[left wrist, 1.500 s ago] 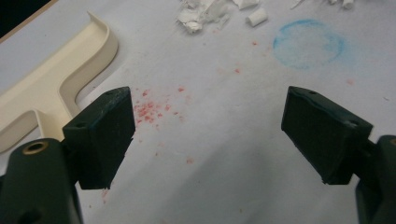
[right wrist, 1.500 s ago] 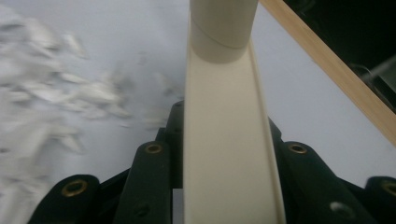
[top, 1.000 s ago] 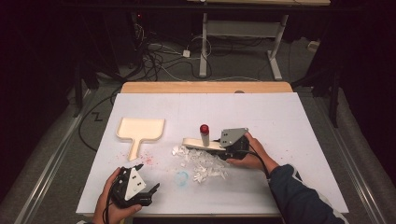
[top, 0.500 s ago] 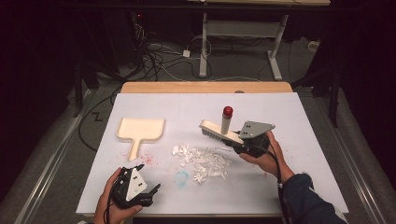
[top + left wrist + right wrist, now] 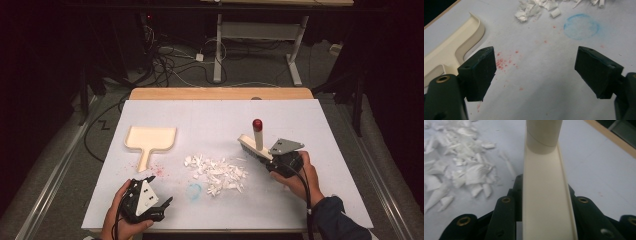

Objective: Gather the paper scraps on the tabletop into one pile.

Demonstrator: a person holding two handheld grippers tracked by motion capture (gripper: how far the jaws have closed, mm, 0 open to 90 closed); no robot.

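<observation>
The right gripper (image 5: 274, 161) was pinching a cream hand brush (image 5: 253, 148) by its flat back, jaws pressed against both long edges, so that the bristles could face the table and the red-capped handle (image 5: 257, 124) stood upright. It was held at about three o'clock from the heap of torn white paper scraps (image 5: 216, 173), near but apart, which looked to me like the start of a sweep toward the left. The cream dustpan (image 5: 149, 140) lay flat at about ten o'clock from the heap, open mouth away from the person, handle pointing toward the near edge, well apart from the scraps; I judged it was waiting to be picked up. The left gripper (image 5: 160, 206) rested low near the table's (image 5: 330, 130) front edge at seven o'clock from the heap, jaws spread wide and holding nothing.

The left gripper view caught what the high view barely hinted at: red speckles (image 5: 504, 62) beside the dustpan's curved wall (image 5: 475, 30) and a faint blue ring (image 5: 581, 26) on the sheet. The right gripper view showed the grip itself, the brush back (image 5: 546, 202) seated squarely between the jaws, with scraps (image 5: 461, 172) off at ten o'clock.
</observation>
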